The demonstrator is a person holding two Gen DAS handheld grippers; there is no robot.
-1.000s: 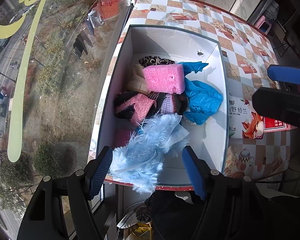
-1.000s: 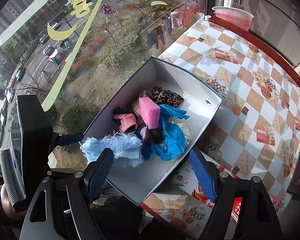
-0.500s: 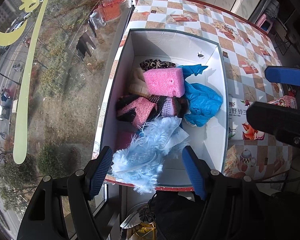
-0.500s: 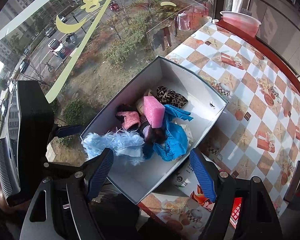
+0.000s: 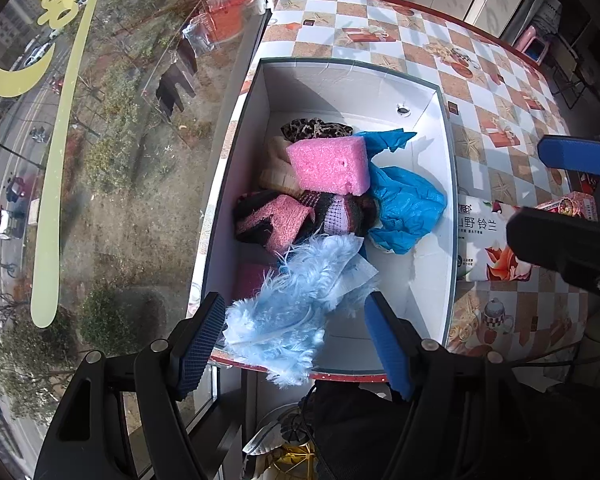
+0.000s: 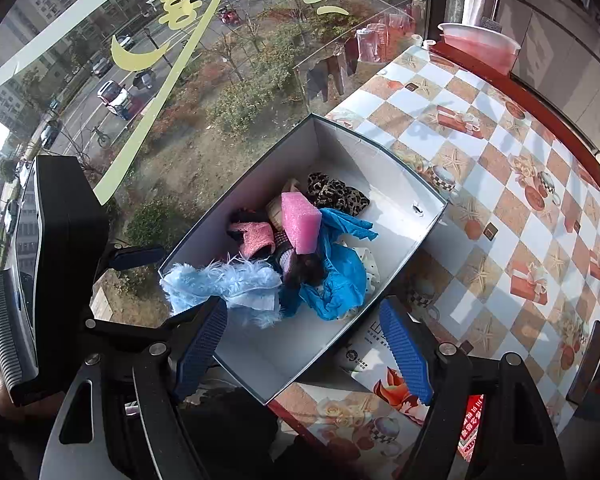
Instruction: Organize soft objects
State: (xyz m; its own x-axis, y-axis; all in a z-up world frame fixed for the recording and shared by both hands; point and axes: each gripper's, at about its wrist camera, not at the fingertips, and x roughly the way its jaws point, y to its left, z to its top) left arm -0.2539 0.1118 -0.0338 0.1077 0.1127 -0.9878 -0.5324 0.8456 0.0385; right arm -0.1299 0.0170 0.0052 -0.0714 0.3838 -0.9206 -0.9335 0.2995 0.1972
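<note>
Soft objects sit piled in the white box [image 5: 440, 184] on the checkered tablecloth [image 5: 496, 120], hard by the window [image 5: 100, 160]. Left to right in the left wrist view: pink-and-black knit piece [image 5: 278, 222]; pale blue fluffy item [image 5: 296, 304], draped over the box's near rim; pink sponge block [image 5: 329, 166] atop the pile, leopard-print fabric [image 5: 316, 130] behind it; blue plastic bag [image 5: 406, 208]. Printed tissue pack [image 5: 486, 248] lies on the cloth just beside the box's right wall. Left gripper [image 5: 296, 344]: jaws wide, above the fluffy item, gripping nothing. Right gripper [image 6: 302, 346]: jaws wide, empty, above the box's near end.
</note>
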